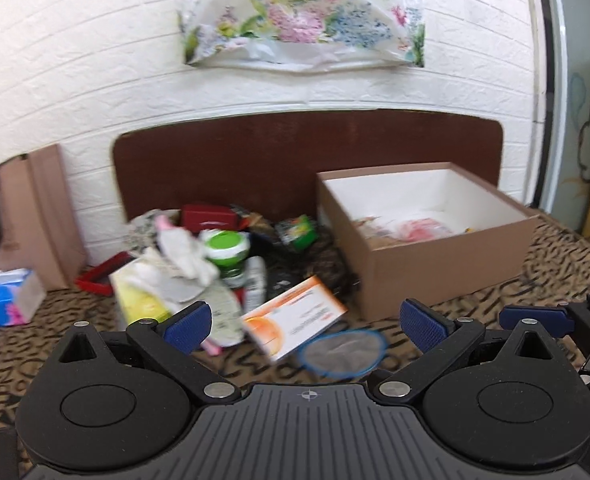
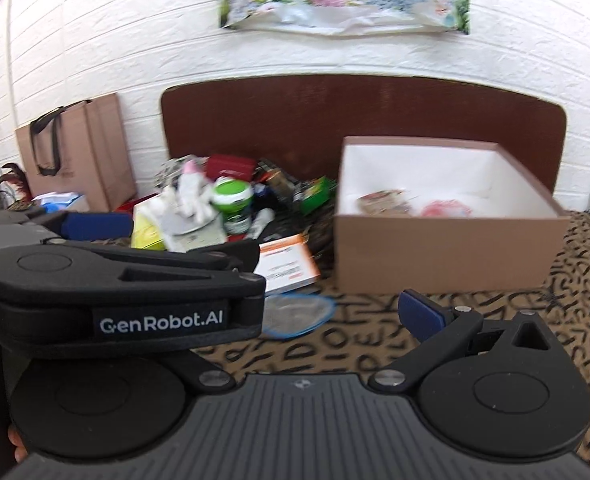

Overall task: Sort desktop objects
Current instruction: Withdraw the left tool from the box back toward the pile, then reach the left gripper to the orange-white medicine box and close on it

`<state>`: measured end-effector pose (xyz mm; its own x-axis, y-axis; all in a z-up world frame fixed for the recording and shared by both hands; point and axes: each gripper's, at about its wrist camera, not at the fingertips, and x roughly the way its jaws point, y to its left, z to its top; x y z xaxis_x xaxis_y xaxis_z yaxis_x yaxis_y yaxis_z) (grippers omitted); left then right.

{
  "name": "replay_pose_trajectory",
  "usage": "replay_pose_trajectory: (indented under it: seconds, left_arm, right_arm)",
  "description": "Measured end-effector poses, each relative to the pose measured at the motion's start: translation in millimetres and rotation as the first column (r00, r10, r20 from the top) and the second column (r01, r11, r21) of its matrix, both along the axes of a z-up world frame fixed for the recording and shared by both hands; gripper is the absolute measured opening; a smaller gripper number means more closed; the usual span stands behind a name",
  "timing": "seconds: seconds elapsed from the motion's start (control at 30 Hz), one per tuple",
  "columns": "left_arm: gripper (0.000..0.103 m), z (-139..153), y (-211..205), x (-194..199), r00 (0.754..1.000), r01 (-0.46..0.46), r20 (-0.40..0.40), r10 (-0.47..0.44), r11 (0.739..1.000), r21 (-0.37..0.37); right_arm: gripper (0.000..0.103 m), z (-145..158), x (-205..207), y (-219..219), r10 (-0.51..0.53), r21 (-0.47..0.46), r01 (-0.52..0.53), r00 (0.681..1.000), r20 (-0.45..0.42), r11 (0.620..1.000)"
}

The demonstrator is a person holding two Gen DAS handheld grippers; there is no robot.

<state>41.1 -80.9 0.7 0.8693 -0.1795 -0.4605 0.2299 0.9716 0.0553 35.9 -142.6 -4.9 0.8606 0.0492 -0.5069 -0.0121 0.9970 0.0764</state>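
A white brick wall (image 1: pixel 75 80) backs a patterned cloth (image 1: pixel 555 276). At left centre of the left wrist view a blurred pile of clutter (image 1: pixel 199 256) holds a green-lidded jar (image 1: pixel 227 245); an orange-and-white carton (image 1: pixel 293 316) lies lower centre. The left gripper (image 1: pixel 307 320) gapes wide, empty. At right, the open brown box (image 1: pixel 431 256) holds items too blurred to name. The right gripper (image 2: pixel 323 312) seems open, its left finger hidden behind the other tool.
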Motion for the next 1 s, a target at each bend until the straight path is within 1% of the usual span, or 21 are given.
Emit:
replay_pose_trajectory:
  seconds: [0.13, 0.23, 0.37, 0.63, 0.87, 1.0]
  left_arm:
    - [0.103, -6.4, 17.9, -11.8, 0.999, -0.042, -0.024, 0.042, 0.999, -0.010]
    - [0.103, -12.7, 31.4, -17.3, 0.996, -0.078, -0.051, 0.076, 0.996, -0.036]
    - [0.103, -20.2, 43.7, -15.9, 0.993, -0.099, -0.072, 0.096, 0.994, -0.047]
    - [0.103, -35.7, 63.8, 11.3, 0.988, -0.103, -0.124, 0.095, 0.993, -0.061]
    - [0.103, -49.1, 84.7, 37.2, 0.984, -0.095, -0.161, 0.081, 0.992, -0.081]
    - [0.103, -59.1, 105.0, 49.7, 0.979, -0.107, -0.188, 0.085, 0.988, -0.110]
  right_arm:
    - [0.103, -9.5, -5.7, 18.8, 0.016, 0.023, -0.015, 1.000, -0.016, 1.000]
    - [0.103, -15.8, -6.9, 30.1, 0.027, 0.015, -0.026, 0.999, -0.034, 1.000]
    - [0.103, -21.1, -5.6, 41.5, 0.041, 0.003, -0.041, 0.998, -0.055, 0.999]
    - [0.103, -30.2, 11.4, 59.3, 0.057, -0.010, -0.059, 0.994, -0.098, 0.998]
    - [0.103, -38.2, 34.7, 75.3, 0.037, -0.053, -0.045, 0.989, -0.143, 0.998]
    - [0.103, -43.8, 51.2, 89.5, 0.031, -0.088, -0.047, 0.984, -0.173, 0.995]
